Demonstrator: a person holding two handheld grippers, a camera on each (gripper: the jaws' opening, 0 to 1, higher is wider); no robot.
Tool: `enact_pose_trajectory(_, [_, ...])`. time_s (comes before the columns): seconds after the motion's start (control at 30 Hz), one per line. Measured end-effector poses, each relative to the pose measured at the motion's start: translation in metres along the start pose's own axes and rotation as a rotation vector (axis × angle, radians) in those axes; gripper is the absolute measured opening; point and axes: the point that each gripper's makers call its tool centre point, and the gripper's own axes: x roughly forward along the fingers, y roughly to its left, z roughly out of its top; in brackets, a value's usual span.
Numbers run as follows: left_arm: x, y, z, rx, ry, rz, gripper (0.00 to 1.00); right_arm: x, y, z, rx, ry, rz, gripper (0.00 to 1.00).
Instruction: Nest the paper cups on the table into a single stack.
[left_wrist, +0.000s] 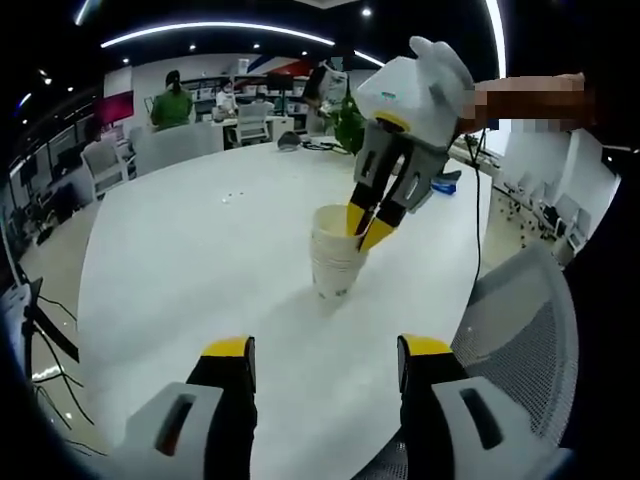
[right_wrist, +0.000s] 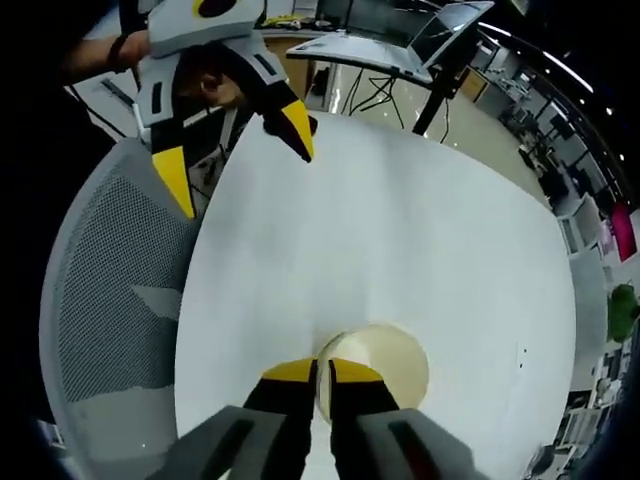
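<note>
While my right gripper (right_wrist: 322, 372) has its fingers pinched on the near rim of the upright cup stack (left_wrist: 335, 255) mid-bench (left_wrist: 200, 260), my left gripper (left_wrist: 325, 360), fingers apart and empty, waits well short of it.

Open-plan office: desks, mesh chair (left_wrist: 520, 330), round white table (left_wrist: 200, 260), ceiling strip lights (left_wrist: 215, 28).

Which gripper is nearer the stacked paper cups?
Right. The right gripper pinches the rim of the paper cup stack; the left gripper sits open, back from it over the table.
</note>
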Motion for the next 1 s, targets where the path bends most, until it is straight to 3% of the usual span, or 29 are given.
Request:
enact_pose_trajectory(0.37, [0.008, -0.006, -0.001, 0.012, 0.016, -0.017, 0.56, -0.015, -0.006, -0.001, 0.06, -0.049, -0.049, 0.09])
enact_pose_trajectory(0.73, [0.026, -0.011, 0.01, 0.062, 0.04, -0.06, 0.56, -0.044, -0.014, -0.007, 0.208, -0.209, -0.13, 0.18])
enact_pose_trajectory(0.87, [0.037, -0.013, 0.013, 0.088, 0.057, -0.078, 0.56, -0.046, -0.018, -0.025, 0.23, -0.212, -0.167, 0.19])
enact_pose_trajectory(1.0, [0.049, -0.018, 0.018, 0.115, 0.071, -0.094, 0.56, -0.038, -0.011, -0.046, 0.225, -0.188, -0.178, 0.3])
